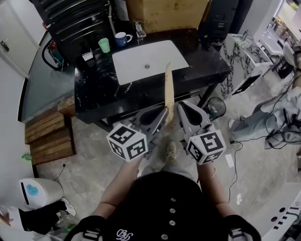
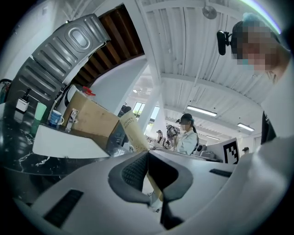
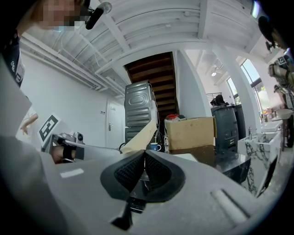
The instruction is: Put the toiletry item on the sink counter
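Observation:
A long beige toothpaste box (image 1: 168,92) stands nearly upright in front of the black sink counter (image 1: 94,96), its top reaching over the white basin (image 1: 146,61). My left gripper (image 1: 163,113) is shut on the box's lower part. In the left gripper view the box (image 2: 134,133) rises from between the dark pads (image 2: 133,172). My right gripper (image 1: 181,105) hangs just right of the box, its jaws shut with nothing between them. In the right gripper view the box (image 3: 140,135) leans at the left, beyond my right gripper (image 3: 144,167).
A green cup (image 1: 104,45), a blue mug (image 1: 123,38) and a faucet (image 1: 139,29) stand at the counter's back edge. A cardboard box (image 1: 164,12) sits behind. Wooden pallets (image 1: 47,136) lie left, a marble table (image 1: 237,56) right, cables (image 1: 282,132) on the floor.

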